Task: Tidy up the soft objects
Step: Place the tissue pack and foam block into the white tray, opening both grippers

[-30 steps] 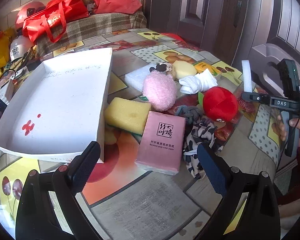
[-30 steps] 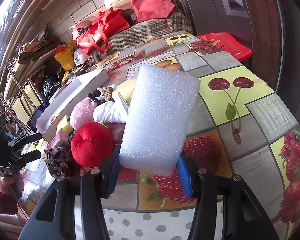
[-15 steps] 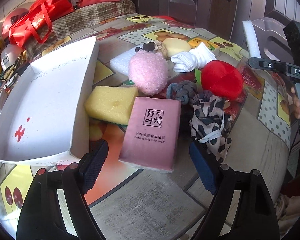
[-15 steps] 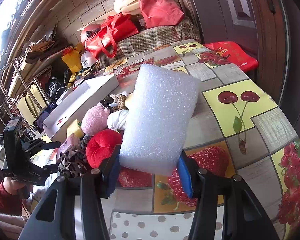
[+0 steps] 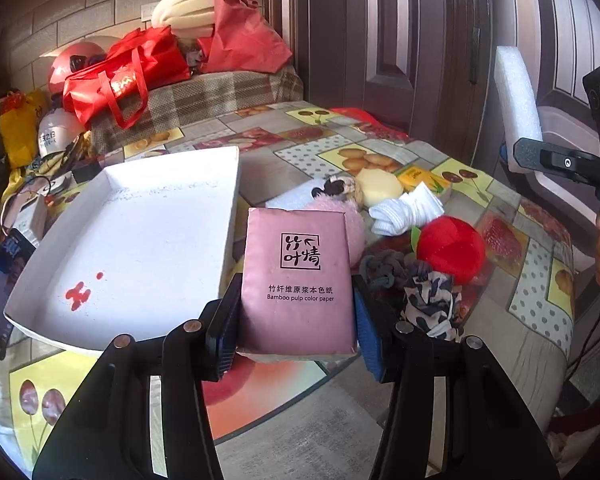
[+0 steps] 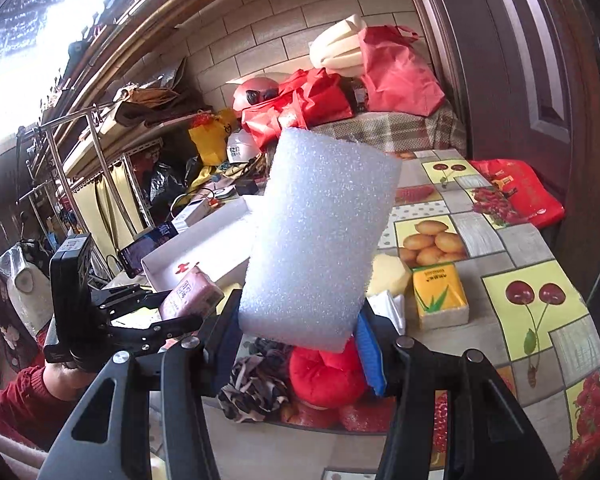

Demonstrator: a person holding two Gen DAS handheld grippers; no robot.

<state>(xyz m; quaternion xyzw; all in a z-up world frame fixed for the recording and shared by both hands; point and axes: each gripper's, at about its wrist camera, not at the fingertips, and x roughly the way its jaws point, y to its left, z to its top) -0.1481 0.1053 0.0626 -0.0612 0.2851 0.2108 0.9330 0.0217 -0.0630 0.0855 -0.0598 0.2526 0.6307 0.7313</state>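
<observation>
— What is the left gripper doing?
— Its jaws have just been closing, and now they squeeze the pink tissue pack. The white tray sits just left of it.
— And the right gripper?
— It is clamped on the white foam block. Hold both softly, lift, then drop them inside the tray.

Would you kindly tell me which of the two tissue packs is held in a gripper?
The pink tissue pack, clamped in the left gripper; the yellow tissue pack lies untouched on the table.

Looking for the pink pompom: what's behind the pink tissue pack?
Behind the pink tissue pack, the fluffy pink pompom's edge shows; the rest of it is covered.
</observation>
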